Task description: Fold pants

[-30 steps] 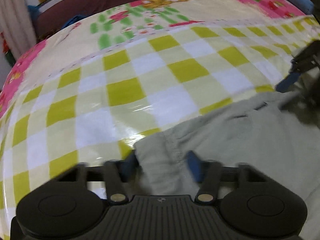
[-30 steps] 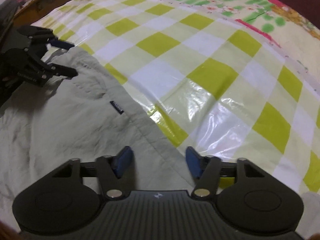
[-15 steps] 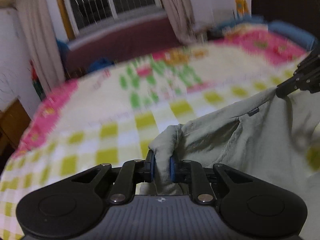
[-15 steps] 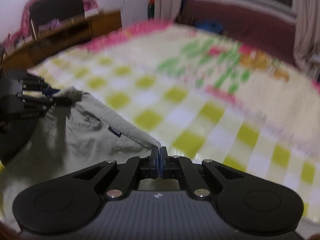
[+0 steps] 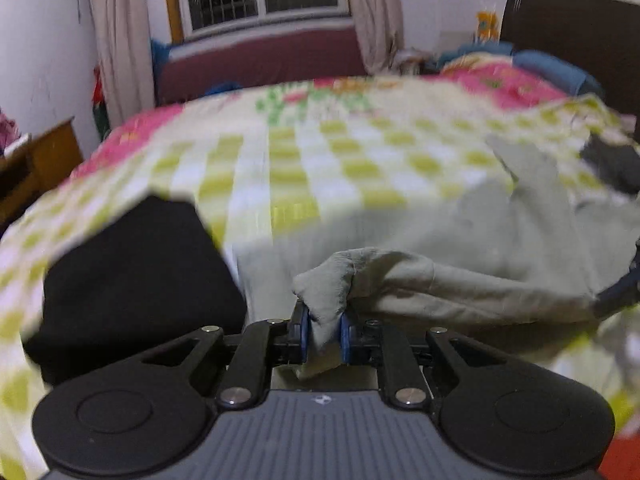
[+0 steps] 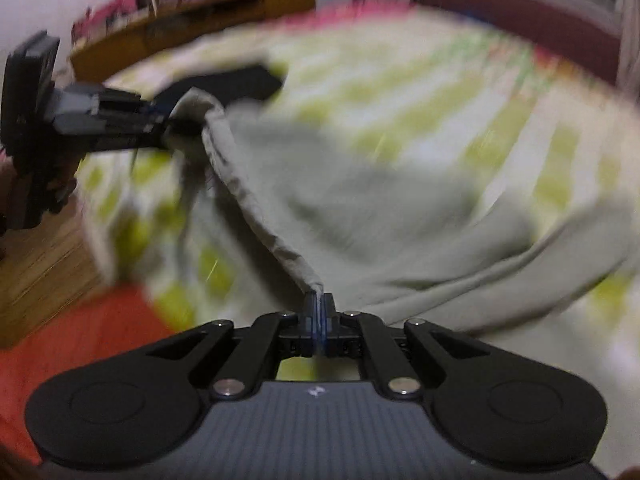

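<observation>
Pale grey-green pants (image 5: 500,240) lie partly lifted over the checked bed cover (image 5: 320,168). My left gripper (image 5: 325,334) is shut on a bunched corner of the pants' waistband. My right gripper (image 6: 319,322) is shut on the other waistband corner, and the pants (image 6: 360,200) stretch away from it. The waistband edge runs taut from it to the left gripper (image 6: 160,124), seen at the far left. The right gripper shows only as a dark tip at the right edge of the left wrist view (image 5: 624,284). The view is blurred.
A black garment (image 5: 132,280) lies on the bed at the left, also in the right wrist view (image 6: 228,84). Another dark cloth (image 5: 612,160) lies at the far right. A wooden cabinet (image 6: 192,20) and wooden floor (image 6: 36,268) border the bed. A red mat (image 6: 80,344) lies below.
Both grippers closed on the waistband corners, lifted the pants off the bed and are pulling them back toward the bed's edge. The black garment has come into view.
</observation>
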Motion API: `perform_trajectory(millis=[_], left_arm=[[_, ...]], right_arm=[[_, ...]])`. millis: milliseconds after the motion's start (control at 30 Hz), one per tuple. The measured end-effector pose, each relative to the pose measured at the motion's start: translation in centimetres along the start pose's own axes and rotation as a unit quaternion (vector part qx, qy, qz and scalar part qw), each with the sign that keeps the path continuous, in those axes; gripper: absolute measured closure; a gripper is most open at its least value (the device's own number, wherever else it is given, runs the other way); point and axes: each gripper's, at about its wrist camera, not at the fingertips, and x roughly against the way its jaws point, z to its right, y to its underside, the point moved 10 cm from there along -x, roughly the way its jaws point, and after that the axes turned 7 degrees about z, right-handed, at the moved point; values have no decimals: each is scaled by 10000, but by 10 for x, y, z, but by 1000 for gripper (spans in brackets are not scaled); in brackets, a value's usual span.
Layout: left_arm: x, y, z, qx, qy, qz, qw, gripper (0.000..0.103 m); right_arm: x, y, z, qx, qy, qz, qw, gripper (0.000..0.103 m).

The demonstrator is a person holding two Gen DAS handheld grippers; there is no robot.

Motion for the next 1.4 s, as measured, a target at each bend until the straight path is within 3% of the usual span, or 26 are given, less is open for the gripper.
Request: perform_trajectory(millis=[100, 300, 533, 567, 700, 767, 833, 900, 933, 1000, 1267, 1400], left_arm=[[2, 14, 1, 41, -108, -6, 9999, 71], [2, 6, -4, -107, -154, 284, 9994, 71], [-4, -45, -17, -540, -332, 802, 9948, 71], [-4, -53, -21, -604, -377, 888, 9935, 71], [13, -83, -34, -724, -627, 1434, 9850, 71], [20, -77, -39, -829, -852, 1596, 9800, 71], [10, -45, -36, -852, -856, 1246, 9848, 71], [-7, 0, -30, -991, -810, 645, 9897, 71], [-11, 22, -26, -1140, -867, 410, 9888, 71], [-10, 44, -23, -1201, -924, 202, 9882, 70], [17, 50, -46, -645, -1220, 30, 9904, 70], [29, 49, -43, -280, -1049, 68, 9941, 70]], right_arm=[[-16, 6, -9, 122, 160, -145, 9997, 100], [-18, -11, -9, 486, 333, -45, 9983, 95], [-32, -33, -20, 767, 426, 195, 9960, 94], [-33, -39, -19, 778, 475, 230, 9956, 100], [-3, -72, -14, 620, 633, 878, 9922, 101], [10, -78, -18, 899, 815, 1137, 9861, 101], [-4, -61, -21, 1024, 815, 906, 9872, 101], [-31, -32, -22, 865, 631, 345, 9937, 100], [-43, -18, -23, 750, 533, 90, 9957, 100], [-49, -7, -27, 742, 544, 12, 9958, 98], [-39, -15, -25, 813, 558, 134, 9950, 95], [-27, -11, -22, 665, 553, 184, 9961, 92]])
